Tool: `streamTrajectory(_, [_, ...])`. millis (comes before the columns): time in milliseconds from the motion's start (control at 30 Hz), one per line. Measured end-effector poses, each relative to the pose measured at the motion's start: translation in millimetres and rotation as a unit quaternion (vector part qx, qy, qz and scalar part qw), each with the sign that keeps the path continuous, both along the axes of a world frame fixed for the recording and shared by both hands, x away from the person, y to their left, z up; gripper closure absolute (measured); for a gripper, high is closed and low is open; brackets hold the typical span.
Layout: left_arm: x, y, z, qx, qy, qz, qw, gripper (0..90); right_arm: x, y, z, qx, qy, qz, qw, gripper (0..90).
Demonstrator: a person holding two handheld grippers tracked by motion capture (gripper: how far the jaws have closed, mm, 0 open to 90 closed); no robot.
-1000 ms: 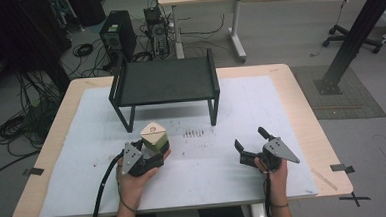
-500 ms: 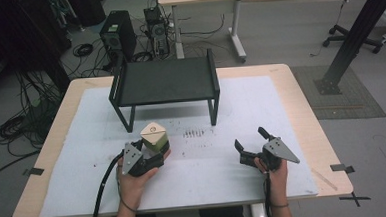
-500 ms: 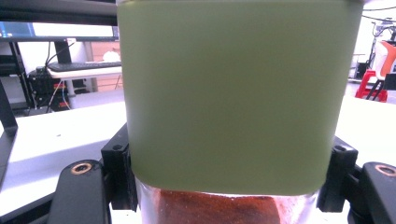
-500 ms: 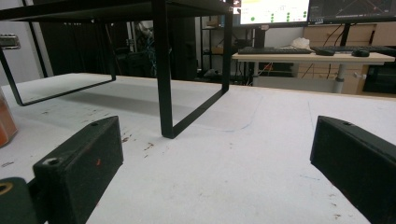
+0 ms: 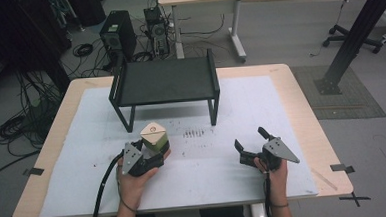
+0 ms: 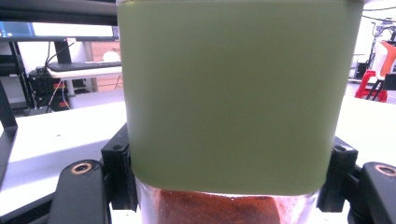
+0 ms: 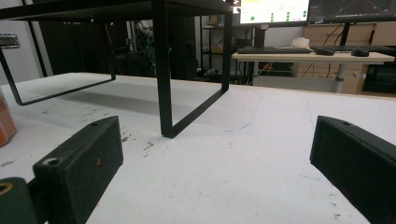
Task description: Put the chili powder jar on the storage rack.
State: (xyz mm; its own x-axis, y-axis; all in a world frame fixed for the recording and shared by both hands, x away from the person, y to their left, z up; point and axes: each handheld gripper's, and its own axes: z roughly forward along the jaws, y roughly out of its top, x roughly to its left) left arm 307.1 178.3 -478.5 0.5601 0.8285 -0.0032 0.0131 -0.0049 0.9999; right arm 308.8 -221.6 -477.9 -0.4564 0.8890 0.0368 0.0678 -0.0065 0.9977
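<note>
Spice jar (image 5: pixel 153 136), green cap over clear body with red powder, is held upright in the left gripper (image 5: pixel 142 158), jaws closed on its sides near the front-left of the worktop (image 5: pixel 280 99). Judged light and rigid, glass or plastic cannot be told; smooth walls may slip, so a grip low on the body is advised. Right gripper (image 5: pixel 253 146) is held wide open, empty, well apart. Black metal shelf (image 5: pixel 164 82) stands behind; its legs may obstruct a forward move.

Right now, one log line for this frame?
left tongs: shut on green-lidded jar | right tongs: open, empty | black stand: bare
</note>
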Motion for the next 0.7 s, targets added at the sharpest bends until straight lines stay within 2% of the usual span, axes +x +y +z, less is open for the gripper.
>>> streamTrajectory(367, [0.4, 0.3, 0.4, -0.002, 0.003, -0.001, 1.0, 28.7, -0.2, -0.5, 0.0, 0.003, -0.001, -0.001, 1.0, 2.4])
streamTrajectory(700, [1.4, 3.0, 2.9, -0.016, 0.018, -0.001, 0.9997, 28.8, -0.2, -1.1, -0.1, 0.006, -0.002, 0.001, 1.0, 2.5])
